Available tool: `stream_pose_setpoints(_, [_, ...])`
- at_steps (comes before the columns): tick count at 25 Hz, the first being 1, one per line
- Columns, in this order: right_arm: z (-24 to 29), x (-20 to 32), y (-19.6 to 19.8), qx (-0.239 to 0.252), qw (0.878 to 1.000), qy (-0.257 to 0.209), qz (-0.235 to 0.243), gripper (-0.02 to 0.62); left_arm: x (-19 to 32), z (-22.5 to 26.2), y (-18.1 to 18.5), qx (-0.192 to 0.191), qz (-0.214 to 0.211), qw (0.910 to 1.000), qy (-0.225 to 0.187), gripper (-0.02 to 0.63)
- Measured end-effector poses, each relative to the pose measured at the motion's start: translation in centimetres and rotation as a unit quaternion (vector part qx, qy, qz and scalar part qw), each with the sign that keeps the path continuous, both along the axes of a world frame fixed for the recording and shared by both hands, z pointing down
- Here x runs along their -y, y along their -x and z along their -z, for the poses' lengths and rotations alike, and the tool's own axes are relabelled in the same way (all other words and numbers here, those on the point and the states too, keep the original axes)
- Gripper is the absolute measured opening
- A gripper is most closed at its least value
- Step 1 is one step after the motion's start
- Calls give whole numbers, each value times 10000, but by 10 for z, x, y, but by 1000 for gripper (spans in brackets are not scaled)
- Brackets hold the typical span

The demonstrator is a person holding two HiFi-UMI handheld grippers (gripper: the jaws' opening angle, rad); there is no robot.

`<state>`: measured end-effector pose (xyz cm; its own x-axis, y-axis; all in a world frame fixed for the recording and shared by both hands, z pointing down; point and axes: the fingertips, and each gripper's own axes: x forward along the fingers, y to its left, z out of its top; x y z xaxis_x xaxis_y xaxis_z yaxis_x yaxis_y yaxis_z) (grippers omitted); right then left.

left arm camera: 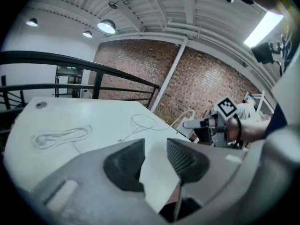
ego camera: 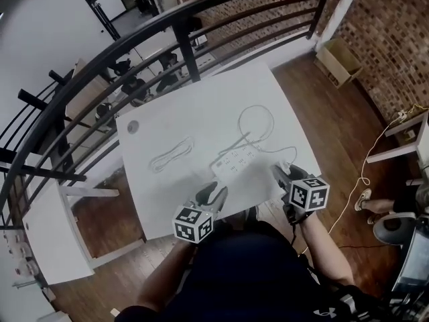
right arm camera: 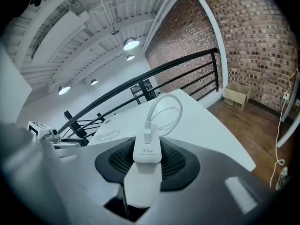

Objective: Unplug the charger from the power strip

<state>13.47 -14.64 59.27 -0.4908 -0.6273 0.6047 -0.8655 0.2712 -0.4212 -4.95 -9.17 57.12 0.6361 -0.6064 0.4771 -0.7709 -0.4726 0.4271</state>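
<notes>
While my right gripper is clamped on the small white rectangular plastic charger block, its ribbed black pads press on both flat sides. The thin white cable arcs up and away past the fingertips. My left gripper stands fairly wide with nothing between its fingers; only tabletop shows through the gap. Off to the inner side of my right fingertips, apart from them, the white oblong power strip lies on the white rectangular table. I judge the charger free of its socket. To finish well I would hold the squeeze steady and move slowly so the cable loop does not tug the strip. If the strip slides, I would bring the left fingers down on it.
</notes>
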Motion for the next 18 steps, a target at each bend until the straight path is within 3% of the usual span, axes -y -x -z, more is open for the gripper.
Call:
stream_pose_setpoints(4, [-17, -6, -22, 779, 9957, 371, -343, 143, -6, 5, 14, -213, 463, 9985, 200, 143])
stream_pose_setpoints(9, [-44, -9, -46, 1811, 9767, 803, -821, 143, -6, 12, 16, -389, 951, 9942, 314, 137])
stream_pose_setpoints(14, [-70, -18, -52, 1974, 9689, 1058, -1055, 144, -19, 26, 25, -413, 1140, 9922, 274, 132])
stream_pose_setpoints(18, [-96, -15, -69, 1928, 9679, 1260, -1003, 144, -20, 25, 10, -380, 1265, 9910, 222, 128])
